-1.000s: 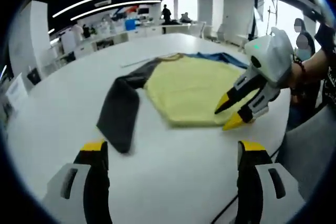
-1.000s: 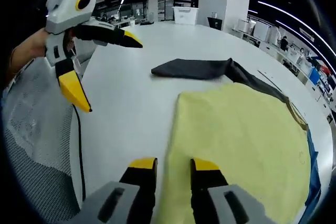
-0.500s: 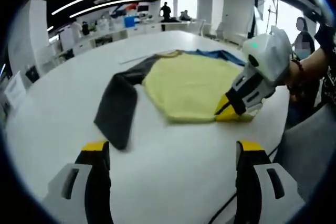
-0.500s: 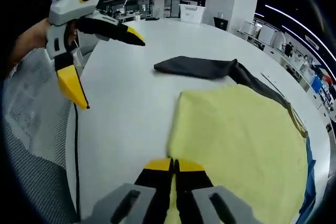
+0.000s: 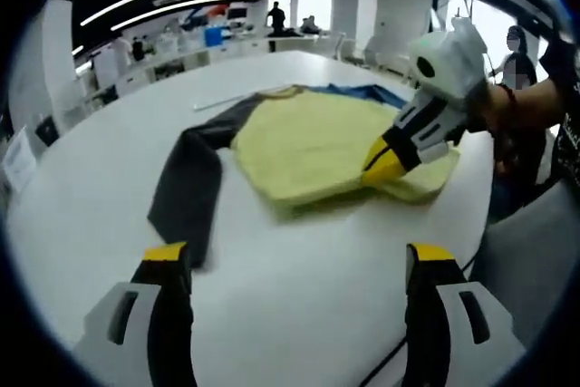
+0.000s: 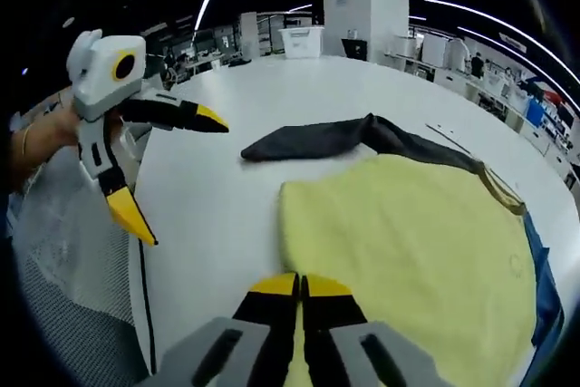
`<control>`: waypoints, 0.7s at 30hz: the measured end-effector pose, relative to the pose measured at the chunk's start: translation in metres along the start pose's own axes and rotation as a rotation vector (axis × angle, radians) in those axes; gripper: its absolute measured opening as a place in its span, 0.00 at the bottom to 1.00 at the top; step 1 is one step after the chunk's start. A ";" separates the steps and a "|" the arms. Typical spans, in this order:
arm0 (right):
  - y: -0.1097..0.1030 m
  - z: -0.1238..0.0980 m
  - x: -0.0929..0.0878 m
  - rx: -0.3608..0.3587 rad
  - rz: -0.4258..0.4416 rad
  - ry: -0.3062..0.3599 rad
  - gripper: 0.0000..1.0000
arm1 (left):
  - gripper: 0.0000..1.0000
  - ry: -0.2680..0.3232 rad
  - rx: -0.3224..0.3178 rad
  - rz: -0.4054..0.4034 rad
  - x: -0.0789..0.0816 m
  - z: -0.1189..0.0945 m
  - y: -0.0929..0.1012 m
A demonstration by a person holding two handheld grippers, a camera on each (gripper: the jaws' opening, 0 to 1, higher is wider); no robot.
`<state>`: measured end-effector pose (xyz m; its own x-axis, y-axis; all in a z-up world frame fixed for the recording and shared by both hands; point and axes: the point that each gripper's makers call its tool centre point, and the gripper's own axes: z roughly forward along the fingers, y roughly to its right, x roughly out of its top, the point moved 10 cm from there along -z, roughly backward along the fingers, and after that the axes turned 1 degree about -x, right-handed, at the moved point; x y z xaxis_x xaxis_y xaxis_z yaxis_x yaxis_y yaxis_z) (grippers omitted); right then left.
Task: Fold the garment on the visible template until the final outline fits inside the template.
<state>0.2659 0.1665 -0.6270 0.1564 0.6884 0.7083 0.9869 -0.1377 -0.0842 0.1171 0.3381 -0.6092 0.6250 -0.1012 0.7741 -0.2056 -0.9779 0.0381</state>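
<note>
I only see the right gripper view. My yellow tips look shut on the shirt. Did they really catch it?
Observer: Yes. The left gripper view shows the right gripper shut on the shirt at its near edge, holding that edge up off the table.
Operator: What's in front of the left gripper?
Observer: Bare table, then the end of the dark sleeve, just ahead of its left jaw.

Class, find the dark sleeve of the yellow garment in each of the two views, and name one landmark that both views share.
Left gripper view: the dark sleeve lies left of centre, running toward the lower left.
Right gripper view: the dark sleeve lies above centre, stretched leftward.
Shared landmark: the yellow garment body it joins.
</note>
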 end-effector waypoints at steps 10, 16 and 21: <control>0.033 -0.011 0.004 -0.050 0.108 0.035 0.00 | 0.94 -0.001 -0.035 0.011 0.004 0.009 0.006; 0.049 -0.016 0.004 -0.087 0.142 0.050 0.00 | 0.93 -0.005 -0.053 0.024 0.007 0.014 0.009; 0.062 -0.019 0.002 -0.115 0.171 0.054 0.00 | 0.92 -0.008 -0.065 0.027 0.009 0.017 0.010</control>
<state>0.3267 0.1453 -0.6175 0.3157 0.6092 0.7275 0.9346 -0.3320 -0.1276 0.1336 0.3243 -0.6126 0.6244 -0.1294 0.7703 -0.2711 -0.9608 0.0584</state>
